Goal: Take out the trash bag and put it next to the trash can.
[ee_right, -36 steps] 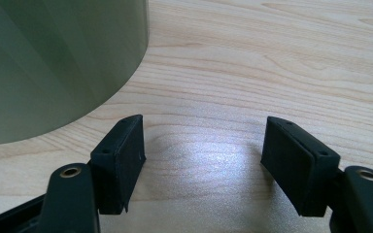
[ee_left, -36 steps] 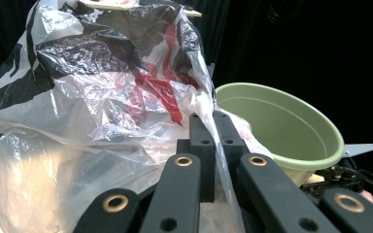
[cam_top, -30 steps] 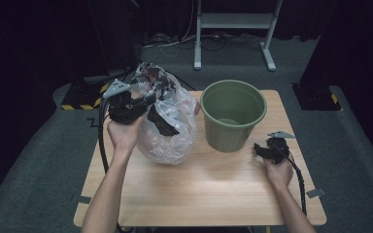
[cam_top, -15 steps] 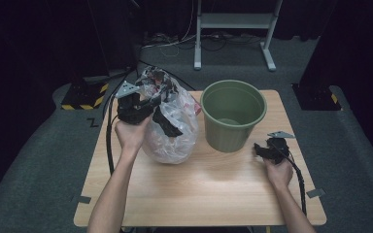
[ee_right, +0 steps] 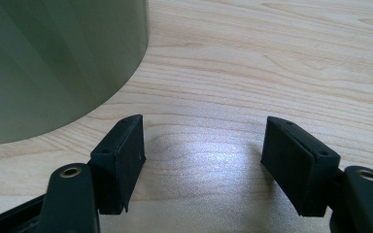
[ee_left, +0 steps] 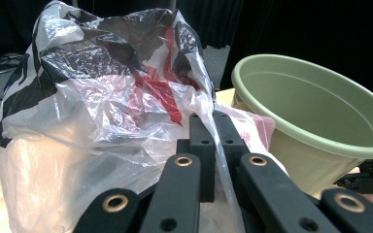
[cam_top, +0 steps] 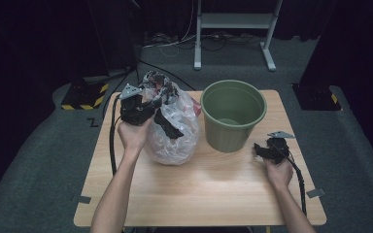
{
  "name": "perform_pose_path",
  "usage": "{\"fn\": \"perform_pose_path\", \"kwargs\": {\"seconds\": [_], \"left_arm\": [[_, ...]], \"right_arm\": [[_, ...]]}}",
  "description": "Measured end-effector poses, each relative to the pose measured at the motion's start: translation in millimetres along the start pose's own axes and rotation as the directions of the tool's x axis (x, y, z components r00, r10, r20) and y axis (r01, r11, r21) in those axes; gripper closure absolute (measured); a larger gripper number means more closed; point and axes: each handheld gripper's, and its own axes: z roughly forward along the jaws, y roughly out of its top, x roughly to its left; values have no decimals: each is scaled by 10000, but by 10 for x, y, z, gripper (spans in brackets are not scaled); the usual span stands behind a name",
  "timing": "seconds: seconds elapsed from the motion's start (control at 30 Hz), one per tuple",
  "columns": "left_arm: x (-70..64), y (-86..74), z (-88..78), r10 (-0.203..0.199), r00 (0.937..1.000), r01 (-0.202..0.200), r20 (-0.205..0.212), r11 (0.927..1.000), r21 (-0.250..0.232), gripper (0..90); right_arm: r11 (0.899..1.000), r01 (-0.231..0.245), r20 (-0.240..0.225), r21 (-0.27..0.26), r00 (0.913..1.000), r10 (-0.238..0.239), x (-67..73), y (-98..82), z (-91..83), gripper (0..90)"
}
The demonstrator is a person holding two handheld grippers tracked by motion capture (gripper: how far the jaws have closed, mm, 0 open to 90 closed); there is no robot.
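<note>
Your wooden table [cam_top: 209, 194] carries everything here. The green plastic pot [cam_top: 233, 114] stands upright toward its far edge, mouth up. Just beside it on your left sits the clear plastic bag [cam_top: 172, 128], crinkled, printed in black and red, its side close against the pot. Your left gripper [ee_left: 212, 131] is up at the bag's top, jaws pressed together on a fold of the film. Your right gripper [ee_right: 201, 145] rests low on the table near the pot's base, jaws spread wide with bare wood between them.
</note>
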Motion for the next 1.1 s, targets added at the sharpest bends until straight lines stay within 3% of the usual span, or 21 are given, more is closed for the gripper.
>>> {"fn": "perform_pose_path", "kwargs": {"seconds": [0.57, 1.1], "left_arm": [[19, -80, 182, 29, 9999, -24, -121, 9992, 393, 889], [29, -214, 517, -135, 9998, 148, -167, 9963, 852, 885]], "right_arm": [[10000, 3, -14, 18, 10000, -3, 2, 0, -1, 318], [10000, 2, -14, 19, 10000, -2, 2, 0, -1, 318]]}}
